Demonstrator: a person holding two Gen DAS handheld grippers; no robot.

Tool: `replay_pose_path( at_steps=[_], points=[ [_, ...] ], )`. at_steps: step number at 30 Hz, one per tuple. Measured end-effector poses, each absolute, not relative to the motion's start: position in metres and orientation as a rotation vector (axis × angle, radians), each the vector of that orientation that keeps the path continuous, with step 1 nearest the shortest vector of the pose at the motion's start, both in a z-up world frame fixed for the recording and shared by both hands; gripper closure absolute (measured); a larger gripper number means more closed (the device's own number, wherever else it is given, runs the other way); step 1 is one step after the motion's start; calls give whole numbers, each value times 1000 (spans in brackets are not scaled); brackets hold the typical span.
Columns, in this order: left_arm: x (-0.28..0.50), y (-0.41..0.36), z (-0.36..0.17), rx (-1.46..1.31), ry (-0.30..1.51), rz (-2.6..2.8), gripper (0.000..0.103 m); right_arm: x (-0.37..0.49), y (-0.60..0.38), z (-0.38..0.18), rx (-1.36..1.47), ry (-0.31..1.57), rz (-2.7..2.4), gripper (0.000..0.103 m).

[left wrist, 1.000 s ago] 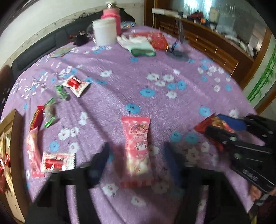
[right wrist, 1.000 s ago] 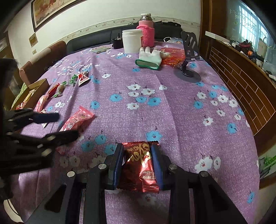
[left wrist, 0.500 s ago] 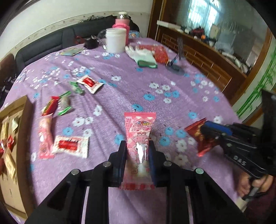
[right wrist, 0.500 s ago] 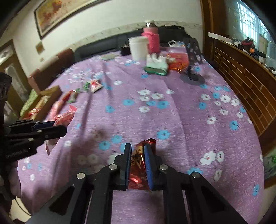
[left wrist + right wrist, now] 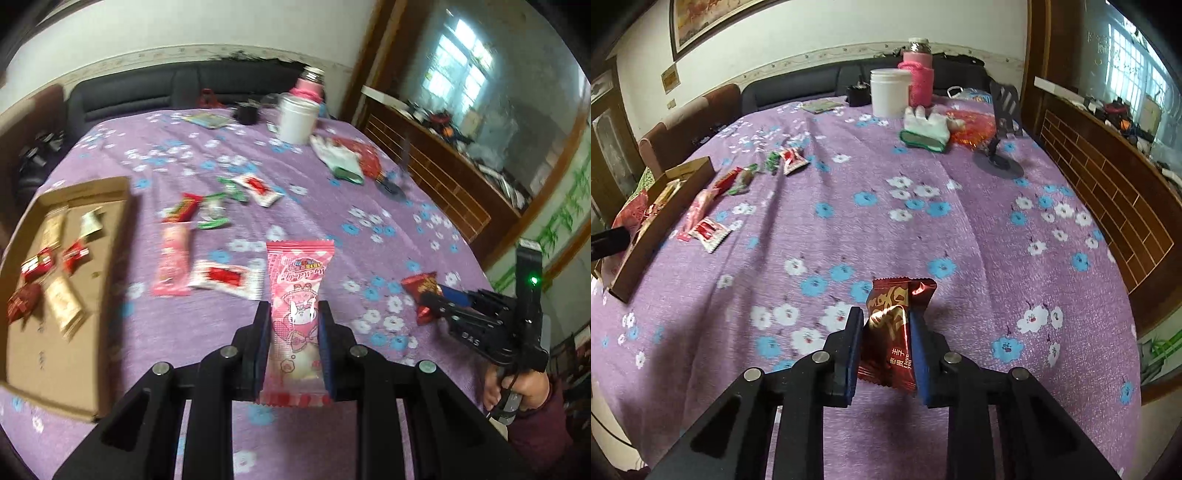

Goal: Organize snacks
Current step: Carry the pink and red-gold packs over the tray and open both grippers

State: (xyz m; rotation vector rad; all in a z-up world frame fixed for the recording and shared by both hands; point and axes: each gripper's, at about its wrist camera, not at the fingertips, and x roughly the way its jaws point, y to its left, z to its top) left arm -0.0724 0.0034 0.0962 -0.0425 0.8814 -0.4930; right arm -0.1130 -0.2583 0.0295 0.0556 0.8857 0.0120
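Left wrist view has the cardboard box (image 5: 70, 266) wide open with sweets inside, something the right view catches only edge-on. Left gripper (image 5: 293, 345) pinches the pink packet (image 5: 297, 314) above the purple tablecloth (image 5: 369, 229). Right gripper (image 5: 886, 356), jaws easing apart, has the red packet (image 5: 890, 332) between them; that slack grip could drop it short of the box.

Wide bare purple cloth (image 5: 979, 236) across the middle and right, free for a pass. Blocked at the left edge by the cardboard tray (image 5: 110, 206), with loose snack packets (image 5: 221, 277) scattered just beside it. Crowded at the far end by the white jar (image 5: 890, 92), pink-sleeved bottle (image 5: 919, 79), white glove (image 5: 925, 127) and black stand (image 5: 1003, 125).
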Motion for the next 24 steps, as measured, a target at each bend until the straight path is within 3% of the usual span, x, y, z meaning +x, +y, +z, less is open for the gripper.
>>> replay_pose_path(
  at_steps=[13, 24],
  points=[
    [-58, 165, 79, -207, 863, -134, 80, -85, -138, 71, 12, 839, 289, 77],
    [-46, 228, 51, -308, 915, -63, 79, -44, 1, 82, -34, 854, 546, 76]
  ],
)
